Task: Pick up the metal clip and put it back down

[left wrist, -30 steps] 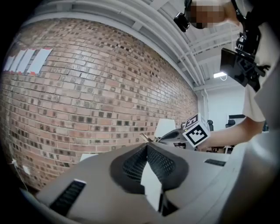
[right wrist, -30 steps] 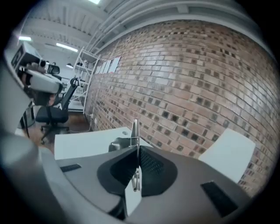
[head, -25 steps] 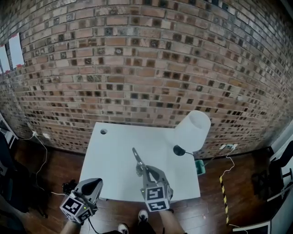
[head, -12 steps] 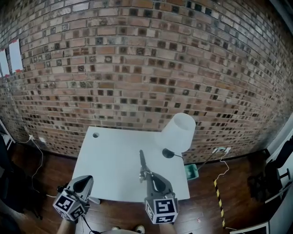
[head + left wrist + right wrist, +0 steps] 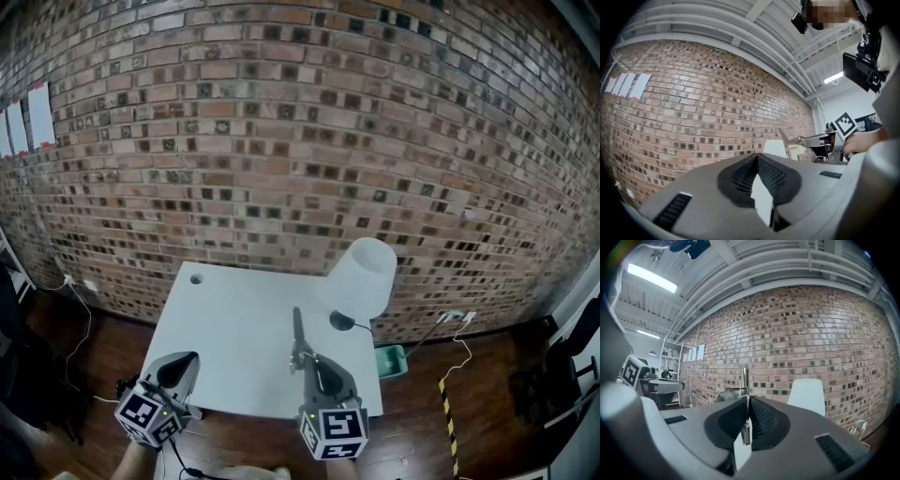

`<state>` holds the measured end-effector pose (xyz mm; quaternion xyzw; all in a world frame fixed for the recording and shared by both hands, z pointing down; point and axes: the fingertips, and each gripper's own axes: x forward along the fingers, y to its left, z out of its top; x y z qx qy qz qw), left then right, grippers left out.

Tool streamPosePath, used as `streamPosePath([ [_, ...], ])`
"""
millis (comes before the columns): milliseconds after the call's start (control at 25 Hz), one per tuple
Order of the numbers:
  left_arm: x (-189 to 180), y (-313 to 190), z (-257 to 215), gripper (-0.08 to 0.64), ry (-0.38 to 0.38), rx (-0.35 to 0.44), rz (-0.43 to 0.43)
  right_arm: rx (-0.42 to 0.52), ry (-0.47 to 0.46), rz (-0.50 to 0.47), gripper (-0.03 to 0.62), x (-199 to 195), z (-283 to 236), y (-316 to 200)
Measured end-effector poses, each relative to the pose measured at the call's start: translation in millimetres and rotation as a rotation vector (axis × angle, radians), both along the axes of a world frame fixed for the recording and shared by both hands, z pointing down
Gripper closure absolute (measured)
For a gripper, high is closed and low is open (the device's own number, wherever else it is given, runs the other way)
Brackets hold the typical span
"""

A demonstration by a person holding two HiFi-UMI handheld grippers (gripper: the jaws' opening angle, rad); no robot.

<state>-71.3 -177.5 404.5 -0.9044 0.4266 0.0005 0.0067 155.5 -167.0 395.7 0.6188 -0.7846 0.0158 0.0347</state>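
The right gripper's [image 5: 307,362] jaws are clamped on the clip [image 5: 296,330], which juts out past them (edge-on in that gripper's own view), held over the white surface [image 5: 225,323] at lower centre. The left gripper [image 5: 186,364], at lower left, has its jaws closed on nothing. A lamp [image 5: 361,274] stands beyond.

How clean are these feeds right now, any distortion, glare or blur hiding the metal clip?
Head view: fisheye bows the red brick wall, yet the silver metal clip reads sharp against the white table. Right gripper view: dark corners, the ceiling strip light glares, clip crisp edge-on. Left gripper view: near jaws soft.
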Motion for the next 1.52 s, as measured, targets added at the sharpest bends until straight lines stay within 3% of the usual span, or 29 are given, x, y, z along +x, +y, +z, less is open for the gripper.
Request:
streamPosePath([
  [360, -2.1, -4.9, -9.5, 0.558, 0.022, 0.01, -0.017, 0.02, -0.007, -0.013, 0.603, 4.7, -8.0, -5.7],
  [1520, -4.2, 0.6, -16.8, 0.561, -0.009, 0.044, -0.019, 0.043, -0.003, -0.039, 0.603, -8.2, -17.4, -1.5],
])
